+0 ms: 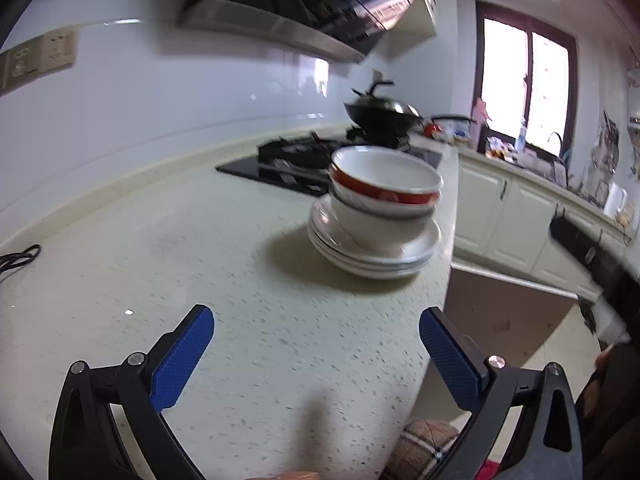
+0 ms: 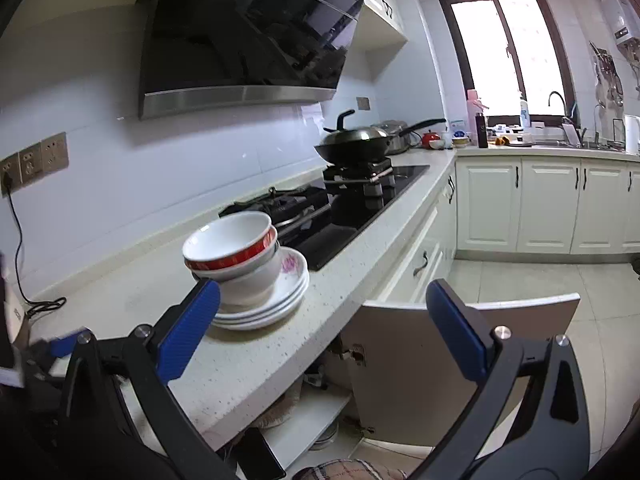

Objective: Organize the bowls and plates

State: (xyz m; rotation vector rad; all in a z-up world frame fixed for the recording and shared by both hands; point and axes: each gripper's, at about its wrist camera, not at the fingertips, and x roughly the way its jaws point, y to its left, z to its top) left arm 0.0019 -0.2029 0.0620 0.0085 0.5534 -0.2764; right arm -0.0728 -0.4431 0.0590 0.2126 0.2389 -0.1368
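Left wrist view: the left gripper (image 1: pixel 316 344) is hovering over the speckled countertop (image 1: pixel 160 260), fingers spread wide and gripping nothing.

Item 1, the stack of plates (image 2: pixel 276 300): sitting on the countertop just short of the black hob (image 2: pixel 360 200), close to the counter's front edge. Top plate is showing a pink floral mark.

Item 2, the nested bowls (image 2: pixel 236 256): resting on the plates, a red-banded bowl (image 1: pixel 384 184) sitting tilted inside a plain white one. Likely gathered into one pile so they can be moved together or sorted from a single spot.

Item 3, the right gripper (image 2: pixel 324 320): hanging nearer the camera than the stack, fingers wide apart and empty; its left pad is overlapping the stack in the right wrist view, though contact cannot be told.

Item 4, the cabinet door (image 2: pixel 460 344): standing open below the stack, shelves exposed, probably the intended storage.

Item 5, the lidded wok (image 2: pixel 352 146): sitting on the hob beyond the stack, not in play.
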